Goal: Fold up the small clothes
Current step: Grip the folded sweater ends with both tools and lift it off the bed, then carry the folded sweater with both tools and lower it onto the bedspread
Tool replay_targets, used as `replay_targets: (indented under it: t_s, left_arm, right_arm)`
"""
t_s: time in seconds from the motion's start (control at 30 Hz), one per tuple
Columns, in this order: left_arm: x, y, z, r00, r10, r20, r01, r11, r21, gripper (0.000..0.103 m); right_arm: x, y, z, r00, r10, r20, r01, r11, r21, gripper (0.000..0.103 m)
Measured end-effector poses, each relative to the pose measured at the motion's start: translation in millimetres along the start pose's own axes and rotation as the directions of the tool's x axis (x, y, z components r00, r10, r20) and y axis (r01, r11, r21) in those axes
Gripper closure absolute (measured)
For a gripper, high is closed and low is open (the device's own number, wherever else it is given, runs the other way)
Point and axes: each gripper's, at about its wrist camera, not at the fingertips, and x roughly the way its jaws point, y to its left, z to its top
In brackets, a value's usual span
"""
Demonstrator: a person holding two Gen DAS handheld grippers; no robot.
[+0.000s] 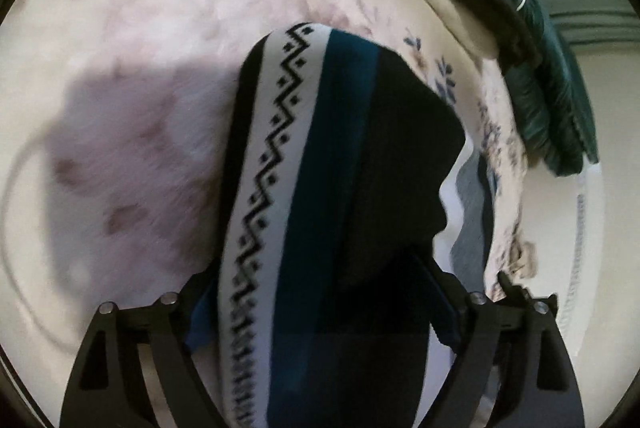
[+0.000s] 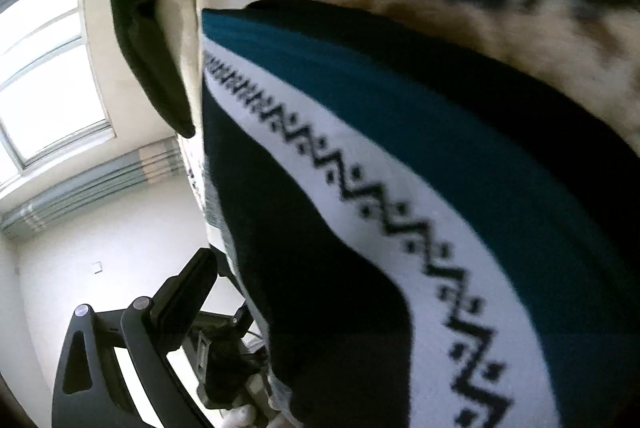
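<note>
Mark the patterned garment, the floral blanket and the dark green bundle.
patterned garment [image 1: 276,164], left wrist view, on its white zigzag band.
floral blanket [image 1: 168,28], left wrist view, on a bare fluffy stretch left of the garment.
dark green bundle [image 1: 556,108], left wrist view, on its folded side at the right edge.

Left wrist view: looks steeply down along its fingers onto the garment [image 1: 320,188], close above it, the blanket [image 1: 160,48] beyond. Right wrist view: rolled and nearer still — the garment [image 2: 400,208] fills the right of the frame, the window [image 2: 44,76] far to its left. Shared by both — the garment's zigzag band, the blanket, the green cloth [image 1: 552,100] beyond the garment.
</note>
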Motion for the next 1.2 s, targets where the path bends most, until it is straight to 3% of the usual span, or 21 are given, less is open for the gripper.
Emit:
replay_targets:
  t_s: [0.1,0.23,0.27,0.3,0.33,0.43,0.6,0.8,0.97,1.2]
  left_arm:
    - [7,-1,6,0.998,-0.056,0.009,0.056,0.998,-0.024,0.017]
    - [4,-4,13,0.990,-0.134,0.039,0.135,0.991,-0.015,0.019]
    - [2,-7,14,0.987,-0.147,0.064,0.148,0.989,-0.004,0.027]
    - [-1,-11,14,0.985,-0.150,0.085,0.150,0.989,0.010,0.060]
    - [-1,-15,16,0.984,-0.158,0.086,0.157,0.987,0.019,0.070]
    - [-10,-26,18,0.980,-0.164,0.112,0.160,0.986,0.046,0.076]
    - [-27,-49,35,0.975,-0.188,0.115,0.182,0.981,0.061,0.078]
    - [-50,-109,83,0.972,-0.209,0.108,0.194,0.972,0.136,0.078]
    - [-72,-168,141,0.960,-0.241,0.143,0.212,0.958,0.193,0.078]
    - [-85,-237,263,0.940,-0.279,0.194,0.227,0.941,0.252,0.077]
  right_arm:
    - [-5,-6,0,1.000,0.013,-0.003,-0.013,1.000,0.001,0.001]
    - [-10,-18,-2,0.999,0.053,0.007,-0.054,0.997,0.049,0.013]
    - [-12,-21,-3,0.998,0.063,0.021,-0.065,0.996,0.066,0.017]
    - [-12,-23,-4,0.997,0.069,0.033,-0.072,0.994,0.079,0.029]
    - [-12,-25,-5,0.997,0.073,0.041,-0.076,0.993,0.088,0.050]
    - [-14,-21,-9,0.994,0.076,0.074,-0.082,0.994,0.078,0.071]
    - [-22,3,-16,0.991,0.072,0.109,-0.078,0.996,0.052,0.076]
    - [-39,62,-12,0.985,0.107,0.138,-0.107,0.994,-0.008,0.077]
    - [-50,138,21,0.974,0.153,0.165,-0.143,0.987,-0.072,0.077]
    - [-37,271,103,0.956,0.212,0.204,-0.166,0.960,-0.225,0.077]
